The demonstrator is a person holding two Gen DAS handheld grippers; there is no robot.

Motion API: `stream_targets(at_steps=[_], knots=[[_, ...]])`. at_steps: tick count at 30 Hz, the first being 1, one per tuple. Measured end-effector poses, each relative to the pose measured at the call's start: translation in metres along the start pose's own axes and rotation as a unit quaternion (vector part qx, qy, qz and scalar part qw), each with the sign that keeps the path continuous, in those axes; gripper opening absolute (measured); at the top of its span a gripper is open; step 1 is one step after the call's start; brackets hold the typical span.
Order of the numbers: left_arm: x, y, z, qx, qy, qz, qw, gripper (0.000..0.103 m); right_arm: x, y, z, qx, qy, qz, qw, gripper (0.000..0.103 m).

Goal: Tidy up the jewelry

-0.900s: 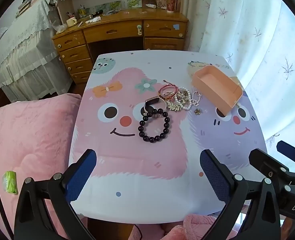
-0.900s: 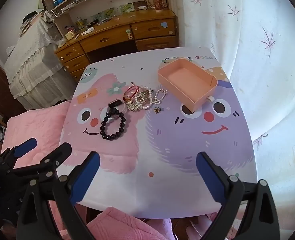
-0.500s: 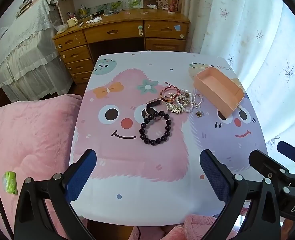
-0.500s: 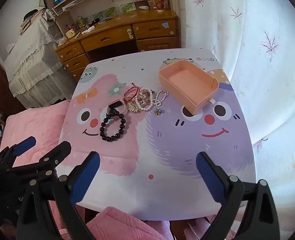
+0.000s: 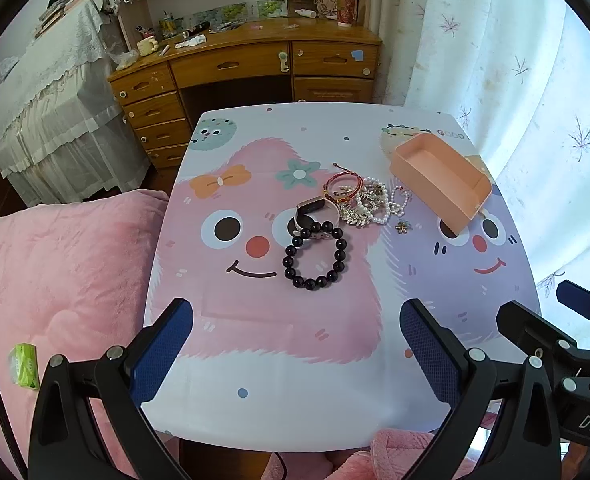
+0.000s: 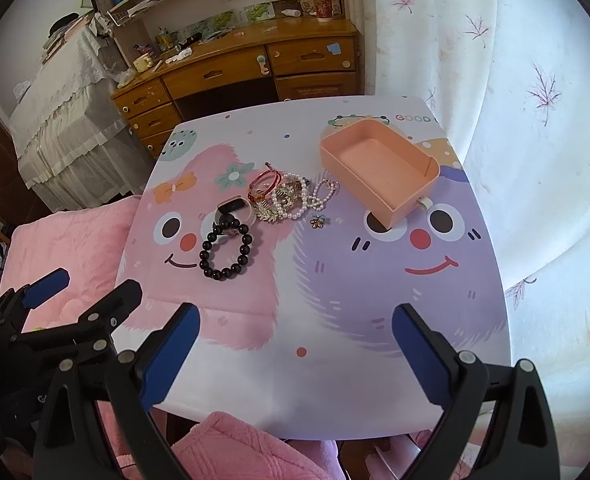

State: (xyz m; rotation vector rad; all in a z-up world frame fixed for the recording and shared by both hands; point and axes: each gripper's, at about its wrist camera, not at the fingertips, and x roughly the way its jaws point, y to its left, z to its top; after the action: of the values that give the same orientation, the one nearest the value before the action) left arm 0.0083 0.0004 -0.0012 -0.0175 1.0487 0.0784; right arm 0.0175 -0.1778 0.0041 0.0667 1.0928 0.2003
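Observation:
A heap of jewelry lies mid-table: a dark bead bracelet (image 5: pixel 315 258) (image 6: pixel 226 251), a band with a black face (image 5: pixel 315 210) (image 6: pixel 235 209), red cord bracelets (image 5: pixel 343 184) (image 6: pixel 265 183), pearl strands (image 5: pixel 379 206) (image 6: pixel 301 198) and a small flower charm (image 5: pixel 403 227) (image 6: pixel 317 221). An empty peach box (image 5: pixel 441 178) (image 6: pixel 379 170) stands to their right. My left gripper (image 5: pixel 295 344) is open and empty over the near table edge. My right gripper (image 6: pixel 295 340) is open and empty beside it.
The table (image 5: pixel 295 420) has a cartoon-print cover. A pink quilt (image 5: pixel 55 280) lies to the left with a green packet (image 5: pixel 24 364) on it. A wooden desk (image 5: pixel 247 64) stands behind the table and a white curtain (image 5: pixel 515 60) hangs to the right.
Both grippers have drifted slightly; the table and jewelry sit a little lower and nearer in both views. Nothing was taken hold of.

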Motion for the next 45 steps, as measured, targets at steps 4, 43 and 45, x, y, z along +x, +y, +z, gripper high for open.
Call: stream_targets(at_steps=[4,43,45], knots=[[-0.001,-0.0001,-0.0012,0.001,-0.001,-0.001,1.0,0.102,-0.0006,-0.0008,-0.0001,0.002,-0.001,-0.001,1.0,0.098],[-0.0038,0.0017,0.0013,0.026,-0.016,0.002,0.9995,0.102,-0.0067,-0.0036,-0.0043,0.012,-0.005,-0.012,1.0,0.098],[-0.0037,0.0018,0.0015,0.025,-0.016,0.002,0.9995,0.102,-0.0069,-0.0028,-0.0044,0.012,-0.005,-0.012,1.0,0.098]])
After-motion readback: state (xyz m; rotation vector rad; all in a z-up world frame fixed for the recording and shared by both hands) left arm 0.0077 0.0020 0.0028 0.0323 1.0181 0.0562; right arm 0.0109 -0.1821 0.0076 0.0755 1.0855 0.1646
